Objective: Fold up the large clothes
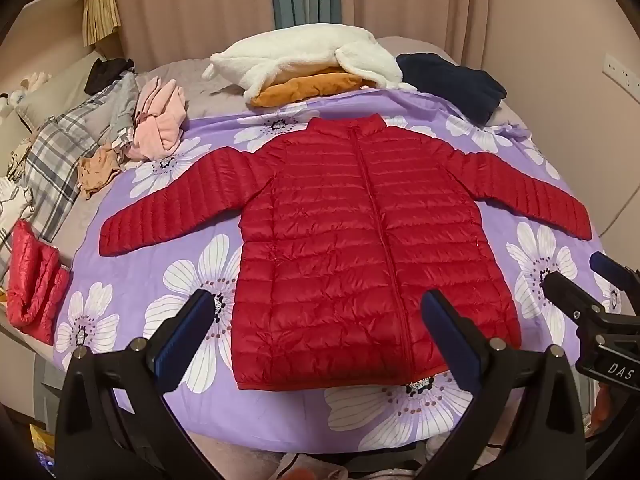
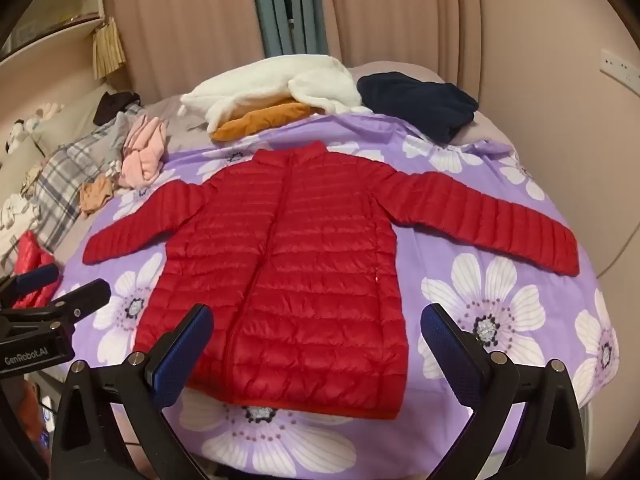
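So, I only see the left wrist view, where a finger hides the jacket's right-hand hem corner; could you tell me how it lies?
Observer: The red jacket has that hem corner lying flat on the floral sheet, unfolded.
Operator: Thank you. Is the right gripper open?
Observer: Yes, the right gripper has its jaws wide apart, holding nothing.
Operator: And the left gripper from that side?
Observer: The left gripper shows a GenRobot.AI label, with its jaws apart and empty.
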Tool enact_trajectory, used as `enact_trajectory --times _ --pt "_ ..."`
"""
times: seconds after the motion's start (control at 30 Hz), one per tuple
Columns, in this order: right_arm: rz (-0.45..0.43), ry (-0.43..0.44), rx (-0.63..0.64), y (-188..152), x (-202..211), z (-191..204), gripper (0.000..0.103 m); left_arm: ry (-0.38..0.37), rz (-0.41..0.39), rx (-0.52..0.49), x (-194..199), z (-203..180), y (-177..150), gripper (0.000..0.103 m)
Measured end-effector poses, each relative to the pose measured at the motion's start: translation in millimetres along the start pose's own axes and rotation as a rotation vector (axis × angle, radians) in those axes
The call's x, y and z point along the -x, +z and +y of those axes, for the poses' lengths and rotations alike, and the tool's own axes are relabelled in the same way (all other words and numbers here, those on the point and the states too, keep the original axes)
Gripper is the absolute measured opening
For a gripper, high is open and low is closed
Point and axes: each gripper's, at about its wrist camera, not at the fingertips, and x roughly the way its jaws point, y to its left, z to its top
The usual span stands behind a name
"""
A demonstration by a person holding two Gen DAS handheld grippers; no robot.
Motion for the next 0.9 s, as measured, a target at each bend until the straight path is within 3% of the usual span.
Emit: enact_trajectory --times 0.9 --pt "-0.004 -0.009 0.005 2.6 -2.0 5.0 0.102 0.004 0.017 0.0 -6.0 1.9 -1.2 0.103"
